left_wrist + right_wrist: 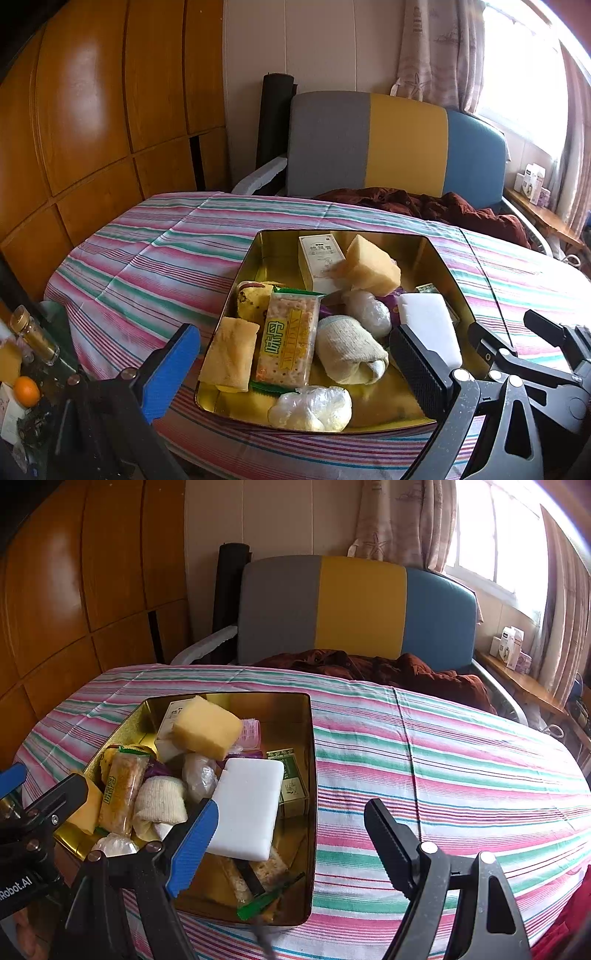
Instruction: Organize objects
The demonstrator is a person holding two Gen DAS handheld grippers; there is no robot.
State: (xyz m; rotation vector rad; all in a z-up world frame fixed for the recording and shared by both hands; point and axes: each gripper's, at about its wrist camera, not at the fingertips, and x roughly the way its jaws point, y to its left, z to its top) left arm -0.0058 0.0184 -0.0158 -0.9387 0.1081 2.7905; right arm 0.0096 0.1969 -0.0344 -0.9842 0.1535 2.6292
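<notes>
A gold tin box (258,243) (312,760) sits on the striped tablecloth (155,266) (424,753). It holds a yellow sponge (371,264) (207,729), a white foam block (428,325) (245,808), a cracker pack (290,336) (120,794), a rolled sock (349,349) (160,803), wrapped bread (231,354), plastic-wrapped lumps (310,408) and small cartons (319,258). My left gripper (295,369) is open, jaws wide over the tin's near side, empty. My right gripper (288,843) is open and empty over the tin's right front corner.
A grey, yellow and blue chair (391,144) (354,605) with dark red clothing (436,206) (388,668) stands behind the table. Wooden cabinets (92,122) line the left. A bottle (33,336) and an orange (26,391) are at lower left. A shelf with boxes (532,184) is by the window.
</notes>
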